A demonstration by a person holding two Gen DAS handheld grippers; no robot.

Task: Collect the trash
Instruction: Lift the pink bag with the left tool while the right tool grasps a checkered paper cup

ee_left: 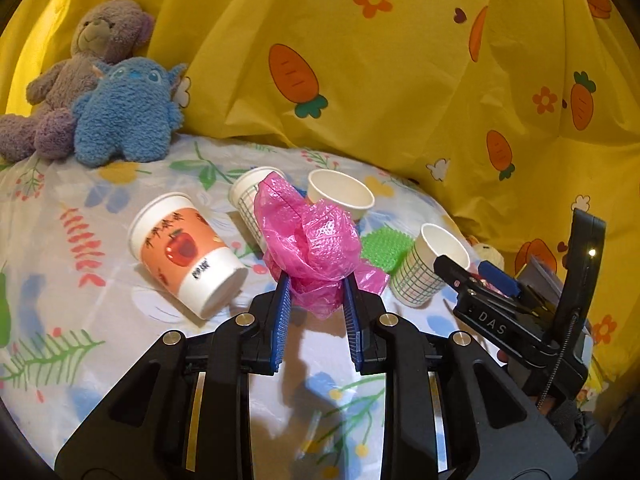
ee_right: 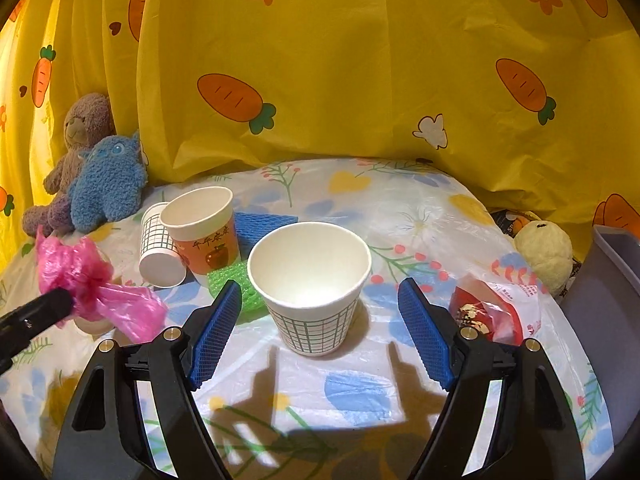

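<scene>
Left wrist: left tongs [ee_left: 316, 286] pinch pink bag [ee_left: 312, 240]; right tongs [ee_right: 320, 300] wide, flanking checked cup [ee_right: 310, 292].

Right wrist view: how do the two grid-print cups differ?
The near grid cup stands upright, mouth up, between the fingers of the open right gripper, untouched. The far grid cup lies on its side, base toward the camera, beside the apple-print cup. Both are white paper with a green grid.

Crinkly glossy plastic bag [ee_left: 316, 248] — matt paper cup [ee_right: 310, 286], fuzzy plush toy [ee_left: 128, 112].
</scene>
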